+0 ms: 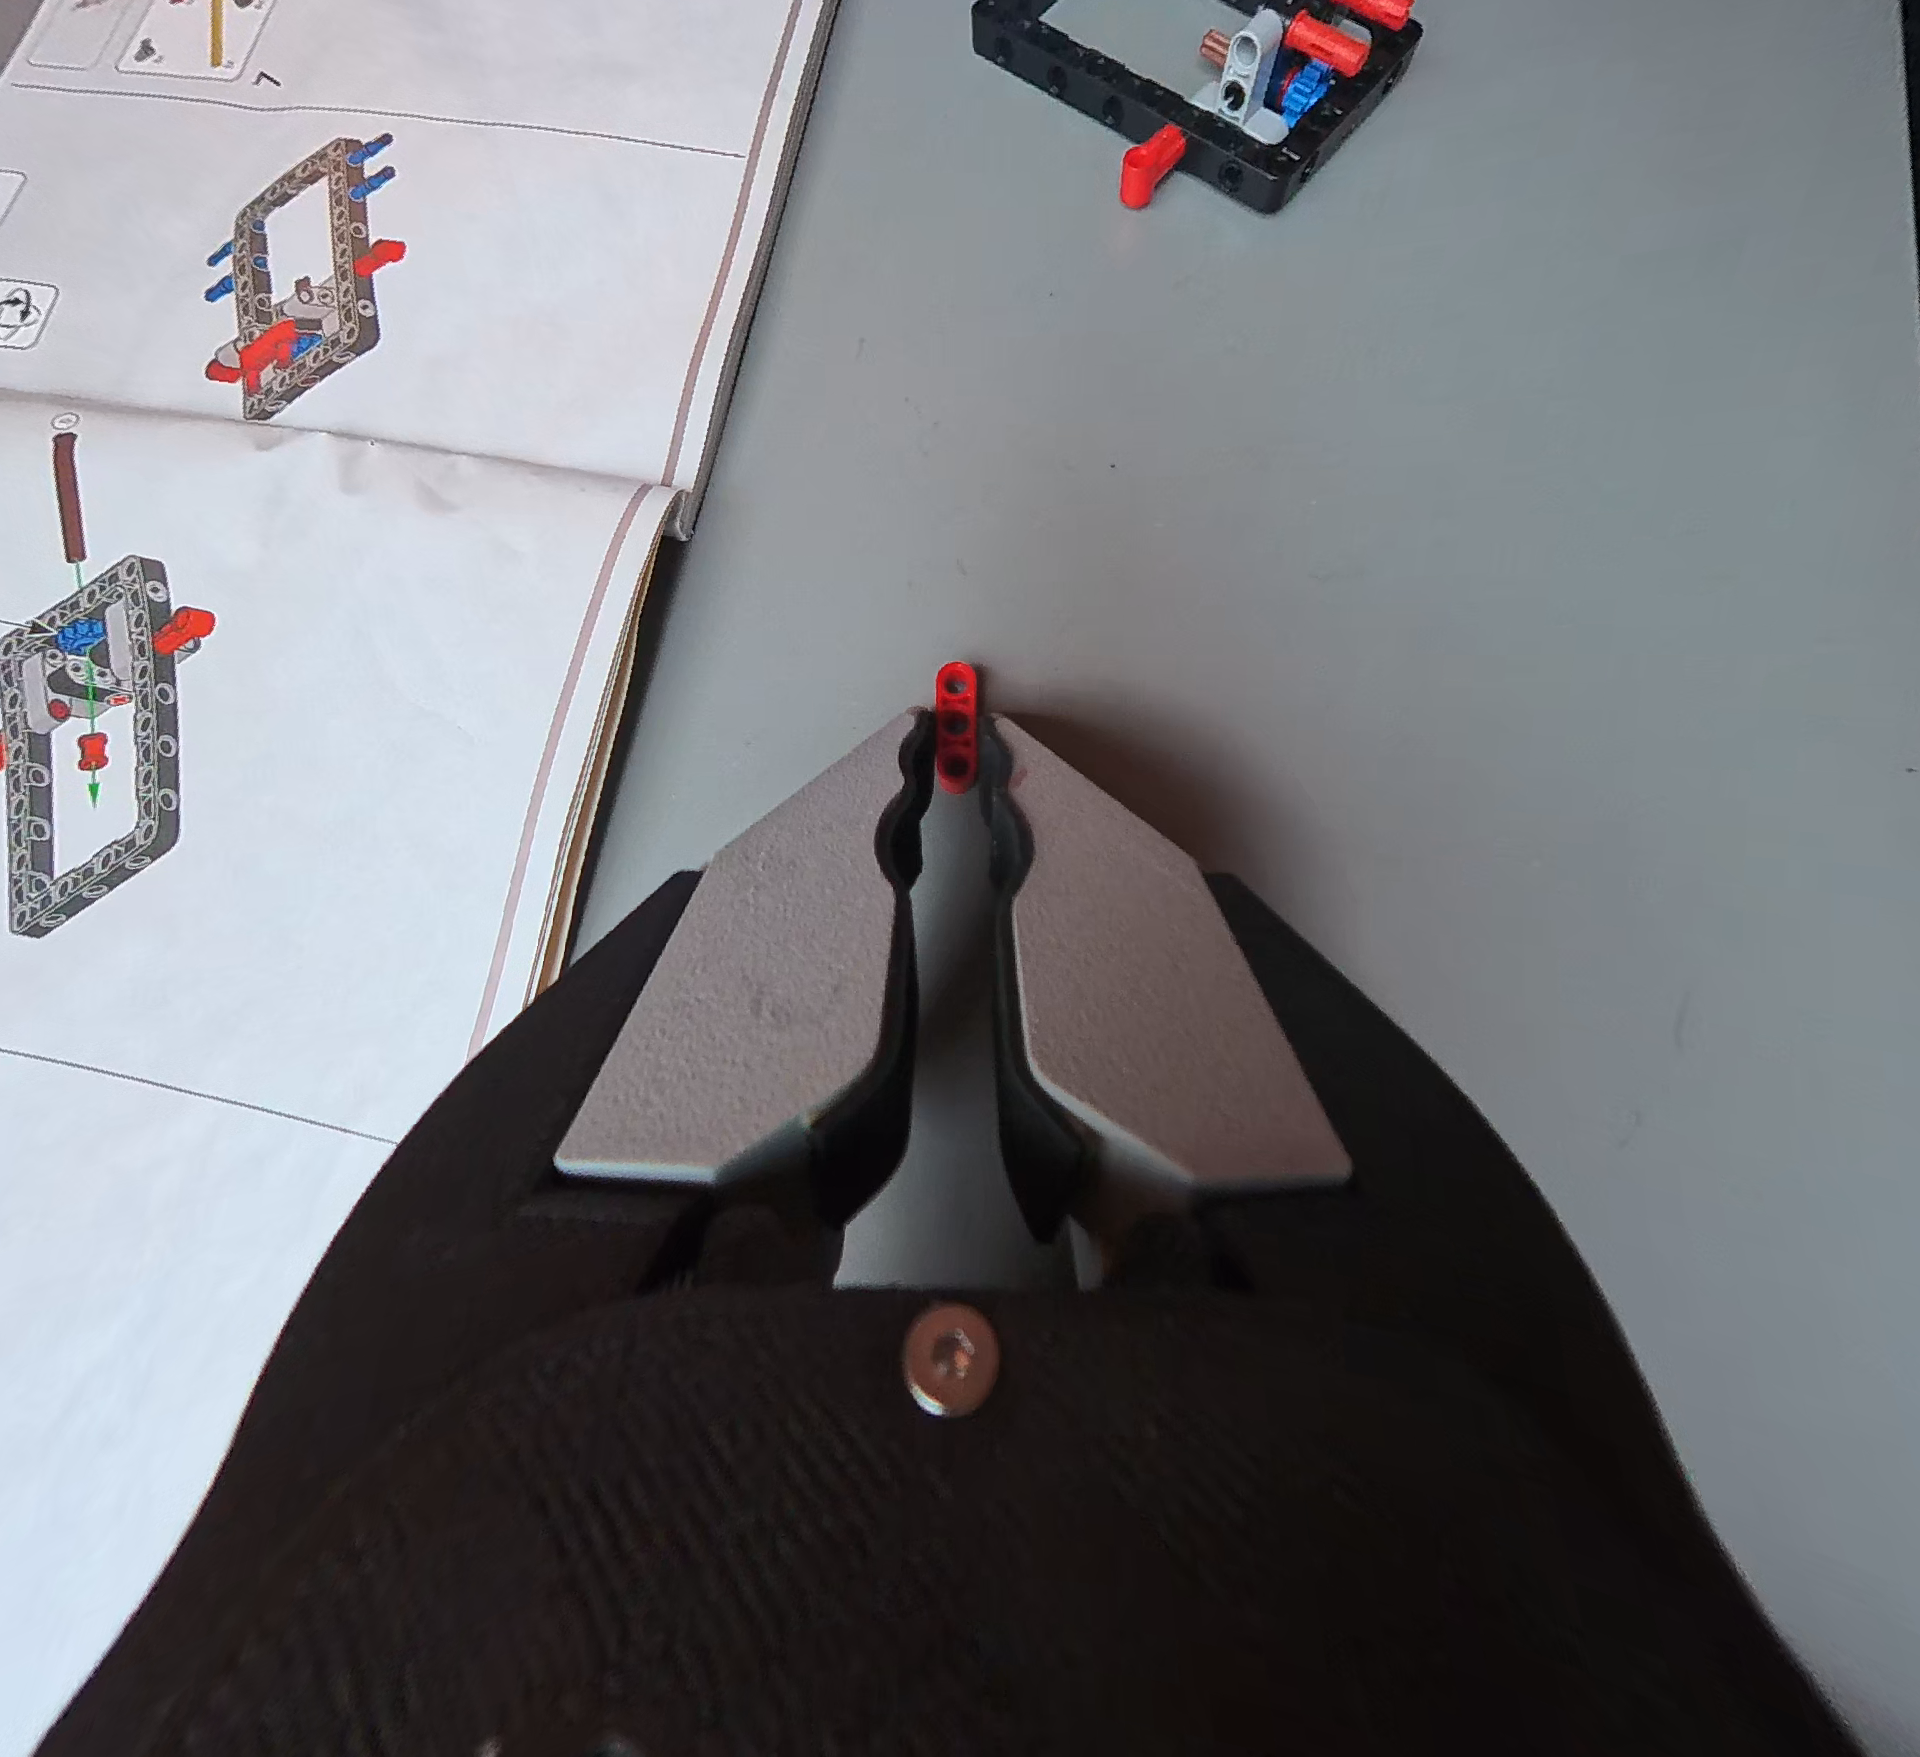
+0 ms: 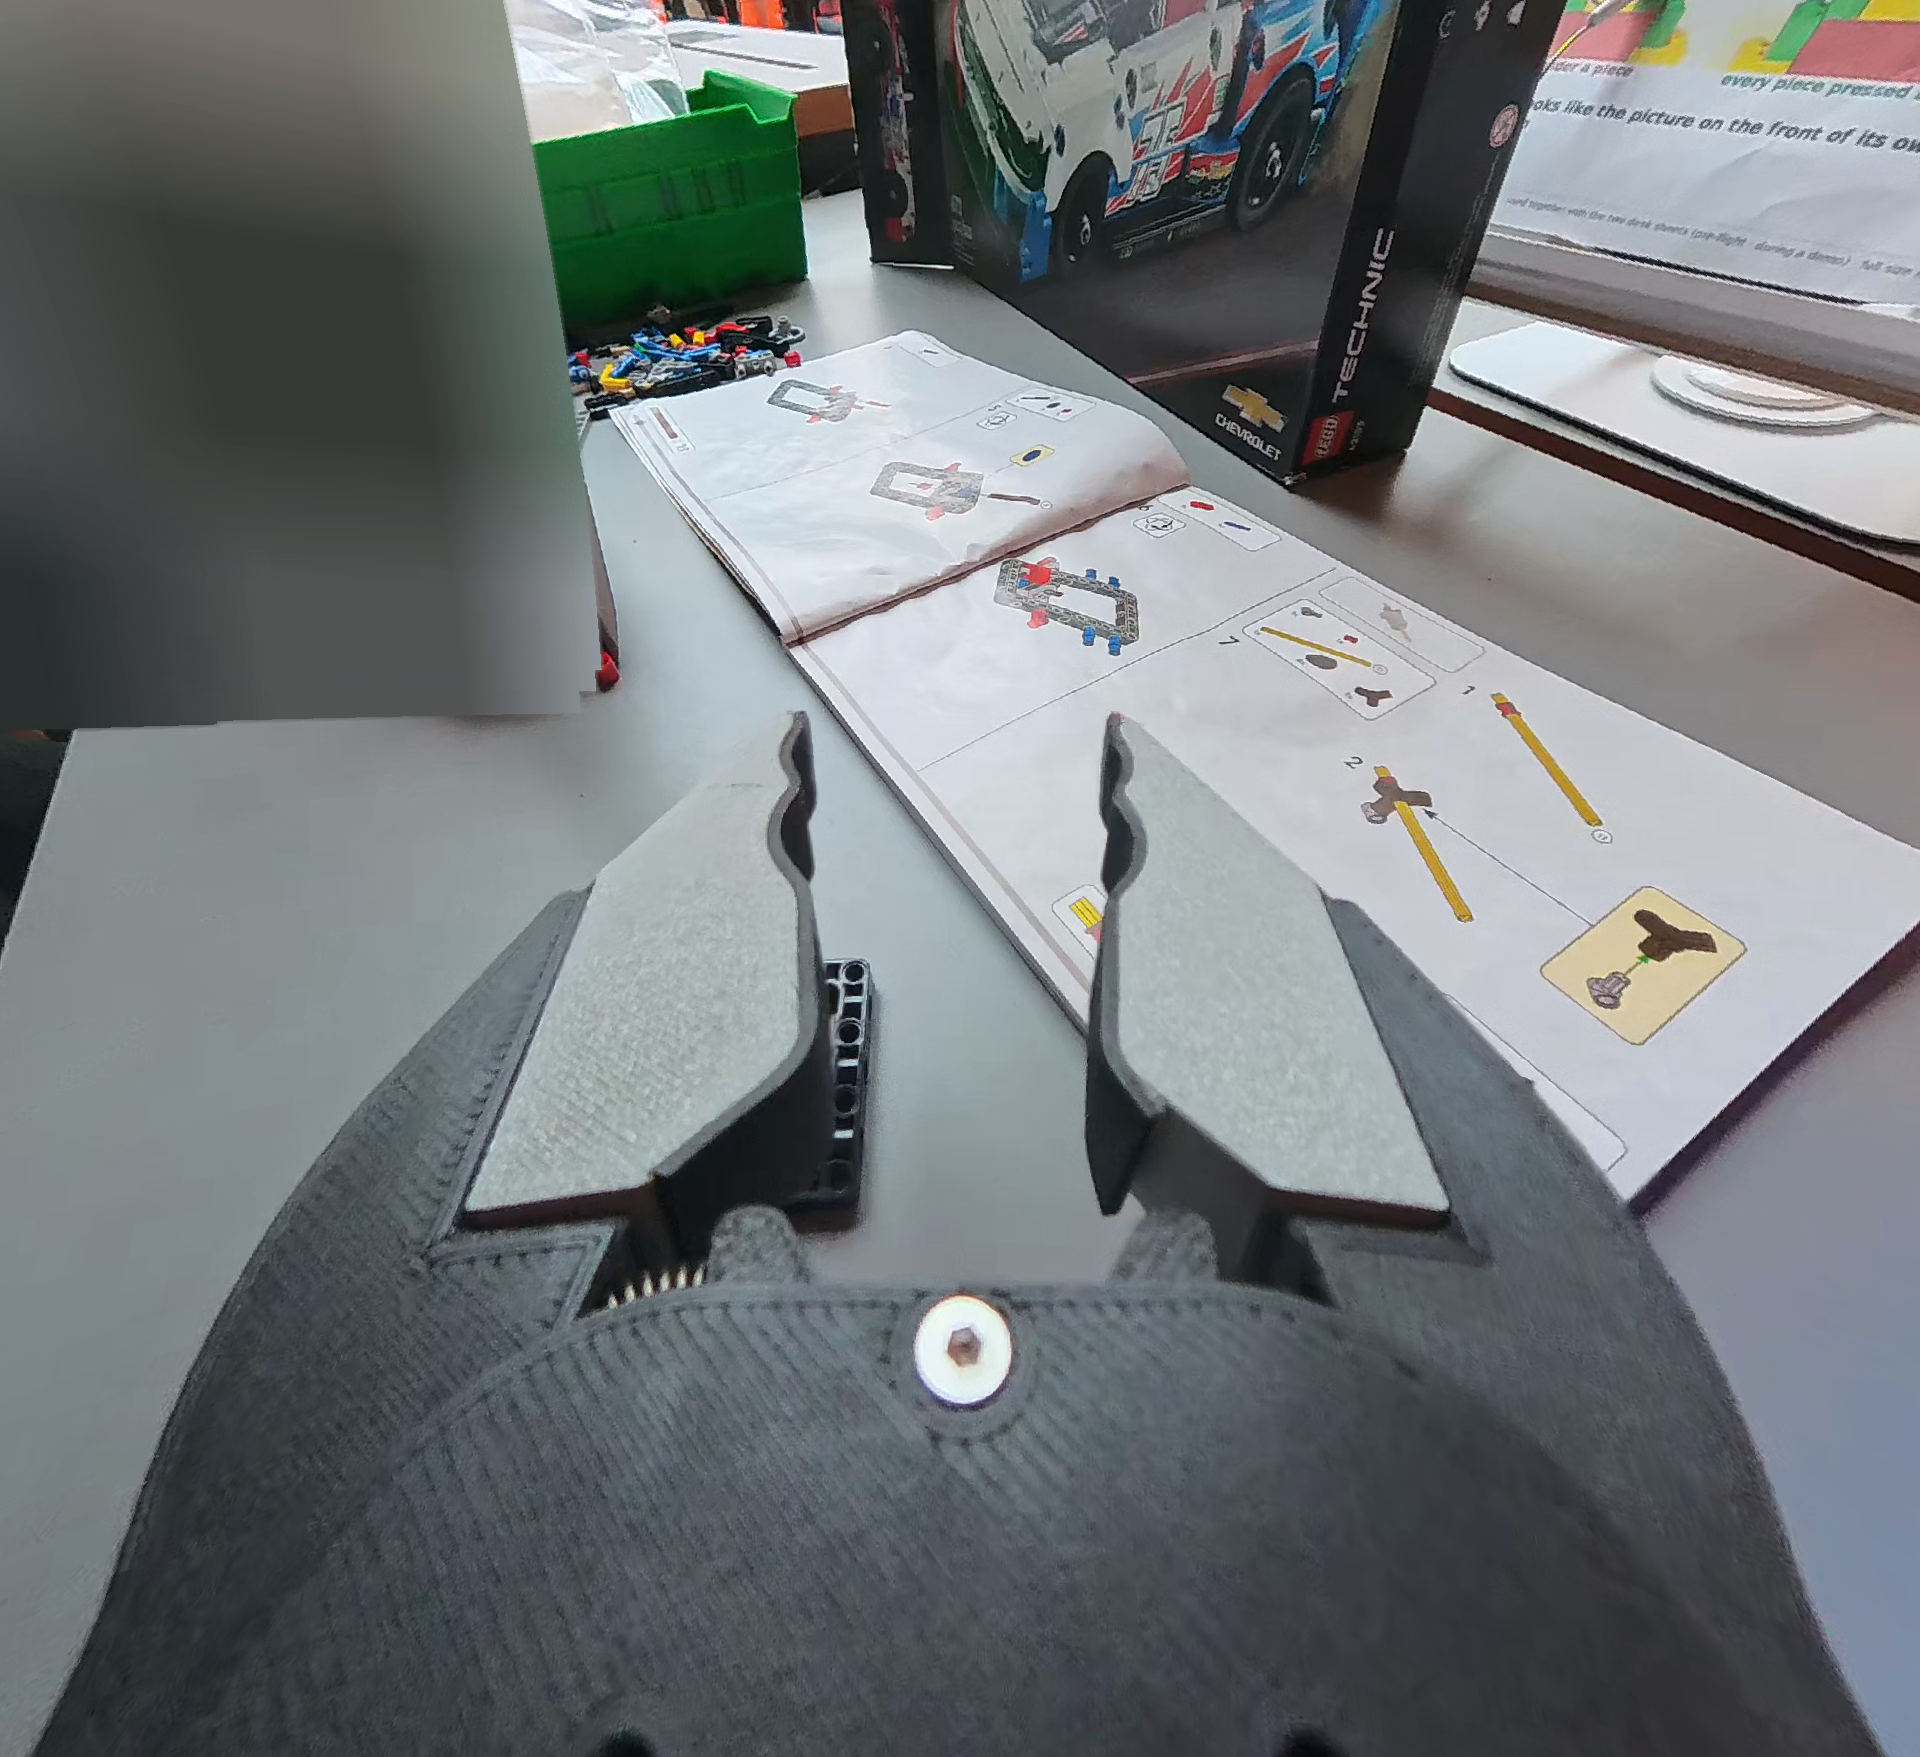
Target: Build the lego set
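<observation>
Green bin (image 2: 675, 195) (contents hidden) sits behind loose pieces (image 2: 681, 357).

Your instruction booklet (image 1: 343, 336) lies open on the tabletop (image 1: 1351, 668), left of the frame assembly (image 1: 1195, 45). From your right gripper's view, the set box (image 2: 1195, 128) stands behind the booklet, with the loose pieces (image 2: 675, 357) and storage bin (image 2: 675, 201) to its left.

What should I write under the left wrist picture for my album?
The left gripper pinches a small red piece above the gray table, with the black frame ahead and the instruction book beside it.
</observation>
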`<state>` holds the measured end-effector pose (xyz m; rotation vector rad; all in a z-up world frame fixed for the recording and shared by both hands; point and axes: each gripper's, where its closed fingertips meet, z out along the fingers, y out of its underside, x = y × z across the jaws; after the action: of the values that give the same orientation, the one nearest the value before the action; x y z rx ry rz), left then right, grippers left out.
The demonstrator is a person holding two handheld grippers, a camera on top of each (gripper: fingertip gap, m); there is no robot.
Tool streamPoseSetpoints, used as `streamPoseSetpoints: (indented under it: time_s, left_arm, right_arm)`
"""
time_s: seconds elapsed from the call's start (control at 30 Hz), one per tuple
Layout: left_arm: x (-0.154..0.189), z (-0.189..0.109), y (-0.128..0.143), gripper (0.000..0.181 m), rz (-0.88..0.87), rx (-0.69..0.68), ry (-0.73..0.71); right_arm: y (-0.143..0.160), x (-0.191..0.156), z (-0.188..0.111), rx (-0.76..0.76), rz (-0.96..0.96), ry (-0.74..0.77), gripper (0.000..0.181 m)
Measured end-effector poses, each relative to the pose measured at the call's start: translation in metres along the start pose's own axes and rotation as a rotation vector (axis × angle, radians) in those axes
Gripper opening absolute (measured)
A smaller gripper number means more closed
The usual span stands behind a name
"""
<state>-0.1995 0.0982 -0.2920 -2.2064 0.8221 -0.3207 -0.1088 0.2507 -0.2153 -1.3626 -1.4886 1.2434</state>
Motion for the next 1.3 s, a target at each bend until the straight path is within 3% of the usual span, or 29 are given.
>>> streamPoseSetpoints:
  time_s: [0.33,0.57,0.73,0.87,1.1,1.2,1.3]
  left_arm:
    - [-0.002,0.000,0.000,0.010,0.002,0.001,-0.024]
    - [0.000,-0.004,-0.008,0.034,-0.022,0.038,-0.016]
    - [-0.021,-0.050,-0.018,0.039,-0.066,0.122,-0.152]
    - [-0.026,-0.103,0.020,0.039,-0.193,0.064,-0.342]
    - [-0.005,-0.192,0.120,0.022,-0.529,0.016,-0.634]
    - [-0.009,-0.214,0.127,0.022,-0.552,0.057,-0.676]
    - [-0.026,-0.232,0.140,0.019,-0.566,0.004,-0.739]
  right_arm:
    - [0.001,-0.001,0.000,-0.012,-0.022,0.010,0.051]
    - [0.000,0.002,-0.002,-0.002,-0.018,0.020,0.050]
    - [-0.003,0.005,-0.005,0.019,-0.014,0.040,0.050]
    - [-0.006,0.005,-0.010,0.038,-0.024,0.058,0.050]
    - [-0.006,0.005,-0.011,0.027,-0.042,0.084,0.054]
    - [-0.001,0.006,-0.008,0.003,-0.030,0.089,0.055]
    - [0.002,0.010,-0.008,-0.004,-0.038,0.118,0.054]
